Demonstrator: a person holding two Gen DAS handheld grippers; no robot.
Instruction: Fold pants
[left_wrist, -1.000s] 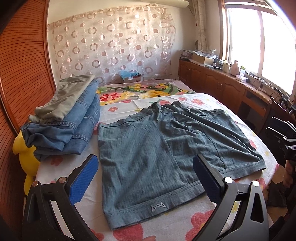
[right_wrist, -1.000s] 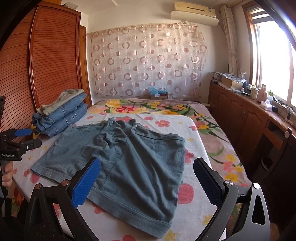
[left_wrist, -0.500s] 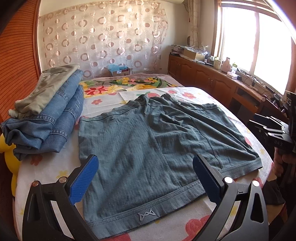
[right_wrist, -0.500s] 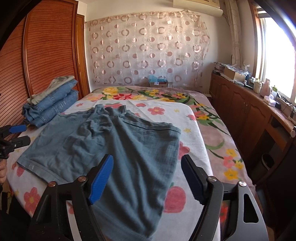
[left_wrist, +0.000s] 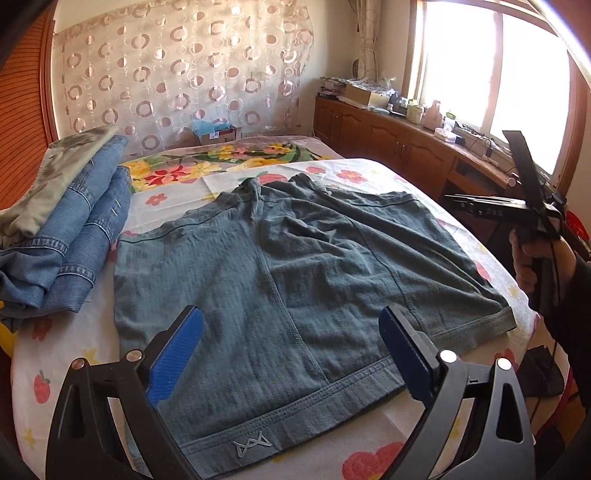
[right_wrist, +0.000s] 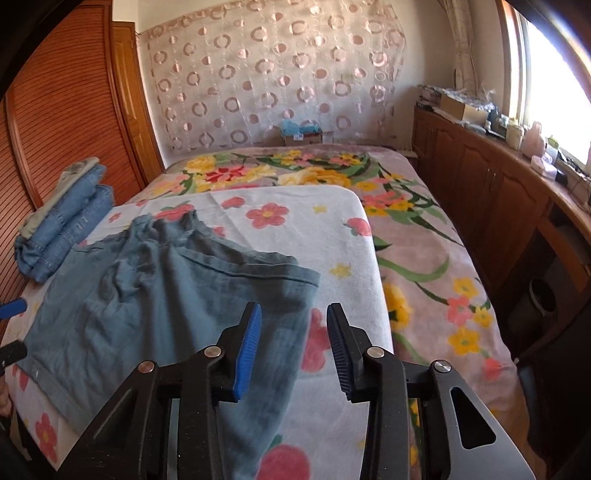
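At the bottom of the left wrist view my left gripper (left_wrist: 290, 350) hangs with its jaws spread wide and nothing between them, poised over the near hem of the pants (left_wrist: 295, 280); in the right wrist view my right gripper (right_wrist: 293, 345) has its jaws narrowed to a modest gap, still apart and clamping nothing, hovering above the right leg near that leg's outer edge. The pants, a pair of teal shorts, lie spread flat across the middle of the bed (left_wrist: 88, 354), hems toward me and waistband toward the upper centre of the frame, with some wrinkling around the crotch.

I judge the step in hand to be the first grasp before folding one leg over the other; to do it well I would bring each gripper down on an outer edge, one at the hem and one at the waistband, pinch through both layers of cloth and not the floral sheet beneath, then lift only enough to carry the side across so the seams line up.

Further back, at the left of the frame, a stack of folded jeans (left_wrist: 70, 229) rests on the bed just beside the pants; I would keep the swing clear of it.
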